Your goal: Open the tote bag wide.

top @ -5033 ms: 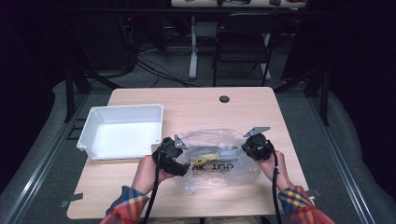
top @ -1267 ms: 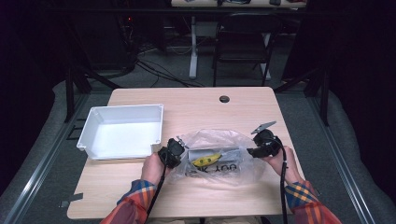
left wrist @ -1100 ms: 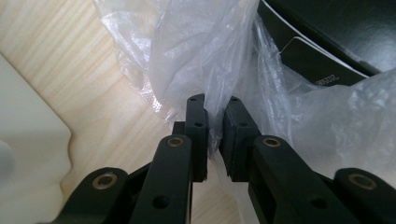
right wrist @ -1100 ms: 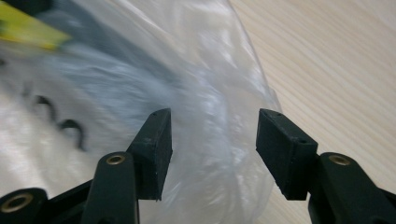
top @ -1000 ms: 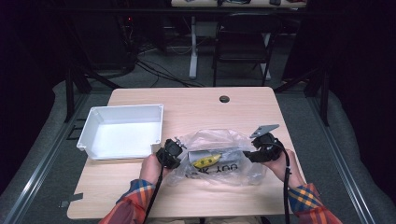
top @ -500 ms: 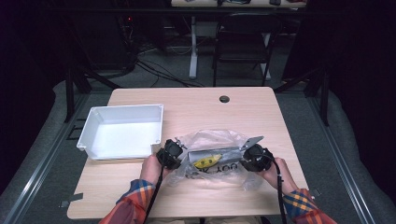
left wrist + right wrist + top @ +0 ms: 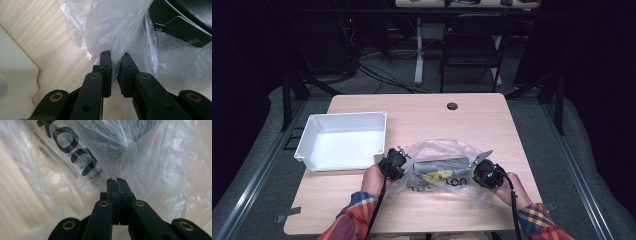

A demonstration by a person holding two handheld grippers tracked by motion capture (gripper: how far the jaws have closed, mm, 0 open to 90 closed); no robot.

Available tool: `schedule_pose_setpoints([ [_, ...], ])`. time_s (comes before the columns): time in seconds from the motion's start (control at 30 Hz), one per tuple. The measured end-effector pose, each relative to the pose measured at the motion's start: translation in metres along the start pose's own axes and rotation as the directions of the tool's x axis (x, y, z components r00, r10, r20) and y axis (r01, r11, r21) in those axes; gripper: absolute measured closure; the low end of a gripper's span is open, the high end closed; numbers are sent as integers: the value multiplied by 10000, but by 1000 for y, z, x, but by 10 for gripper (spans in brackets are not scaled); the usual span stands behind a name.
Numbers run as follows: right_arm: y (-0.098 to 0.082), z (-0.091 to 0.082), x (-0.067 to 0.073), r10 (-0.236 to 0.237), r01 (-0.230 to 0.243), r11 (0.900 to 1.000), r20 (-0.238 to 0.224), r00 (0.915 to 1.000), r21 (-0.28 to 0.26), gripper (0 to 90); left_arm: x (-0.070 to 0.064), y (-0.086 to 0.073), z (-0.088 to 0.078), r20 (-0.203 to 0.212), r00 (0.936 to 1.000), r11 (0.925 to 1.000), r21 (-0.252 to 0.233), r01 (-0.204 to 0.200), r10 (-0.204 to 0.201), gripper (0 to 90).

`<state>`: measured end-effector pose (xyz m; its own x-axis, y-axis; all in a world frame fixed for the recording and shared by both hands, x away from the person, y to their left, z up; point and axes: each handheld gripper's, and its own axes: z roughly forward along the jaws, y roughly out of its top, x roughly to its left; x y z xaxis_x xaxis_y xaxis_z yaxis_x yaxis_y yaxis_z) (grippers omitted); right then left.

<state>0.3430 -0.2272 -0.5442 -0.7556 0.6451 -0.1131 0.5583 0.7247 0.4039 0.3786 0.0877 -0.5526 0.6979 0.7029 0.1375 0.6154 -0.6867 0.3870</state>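
Two hands low at plastic bag [image 7: 439, 170] ends, left gripper [image 7: 115, 63] fingers pinching film, right gripper [image 7: 117, 180] fingers just closed on film

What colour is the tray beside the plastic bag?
White; the tray shows best in the high view.

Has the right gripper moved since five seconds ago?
Yes. The right gripper has come down and toward the person, farther from the dark hole in the table, and its jaws have just closed on the plastic bag.

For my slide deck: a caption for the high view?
Left gripper and right gripper pinch a clear plastic bag.
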Motion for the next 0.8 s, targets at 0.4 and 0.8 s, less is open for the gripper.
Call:
schedule_pose_setpoints([
  [0.4, -14, -4, -3, 18, 10, 9960, -316, 9995, 899, 900, -3, 6, 4, -1099, 9924, 9985, 56, -545, 548, 811],
  [0.8, -6, -28, -4, 51, -117, 9982, -1099, 9939, -588, 629, 4, 1, -29, -338, 9994, 9985, -553, -54, 36, 527],
])
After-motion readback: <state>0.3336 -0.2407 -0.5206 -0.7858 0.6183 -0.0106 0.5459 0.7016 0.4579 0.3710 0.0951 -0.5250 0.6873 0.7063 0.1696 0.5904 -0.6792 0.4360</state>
